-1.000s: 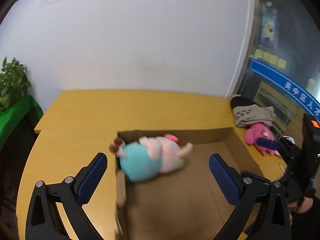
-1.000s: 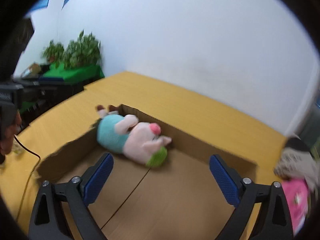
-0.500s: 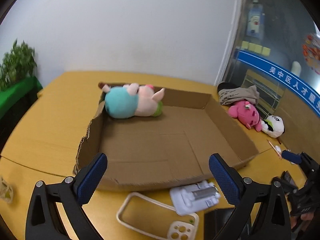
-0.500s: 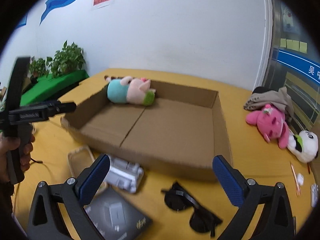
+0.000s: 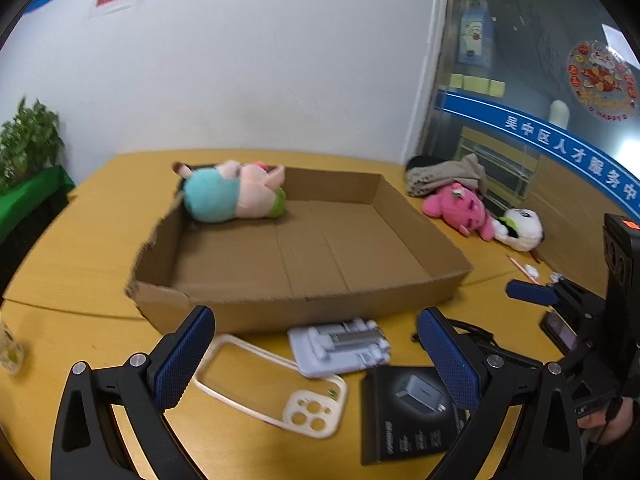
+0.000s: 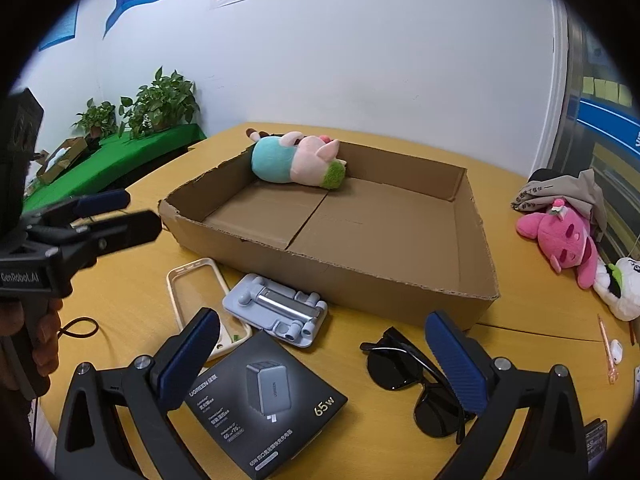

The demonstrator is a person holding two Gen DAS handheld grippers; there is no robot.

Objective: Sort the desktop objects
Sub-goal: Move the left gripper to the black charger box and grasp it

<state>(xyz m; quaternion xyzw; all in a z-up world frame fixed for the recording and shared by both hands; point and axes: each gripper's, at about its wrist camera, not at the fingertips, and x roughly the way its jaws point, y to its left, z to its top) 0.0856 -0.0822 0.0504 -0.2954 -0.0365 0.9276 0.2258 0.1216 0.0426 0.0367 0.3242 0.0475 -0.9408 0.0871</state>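
Below the right gripper (image 6: 320, 360), fingers wide and empty, lies the charger box (image 6: 260, 400), long axis diagonal; left gripper (image 5: 316, 356) likewise wide.

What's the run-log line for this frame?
left gripper: open, empty | right gripper: open, empty | cardboard box: holds plush toy | sunglasses: on desk

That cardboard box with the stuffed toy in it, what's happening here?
A person is tidying a desk with a handheld gripper in each hand. One plush pig already lies in a far corner of the cardboard box. Both the left gripper and right gripper are open and empty, held over a phone case, a folding stand, a charger box and sunglasses in front of the box.
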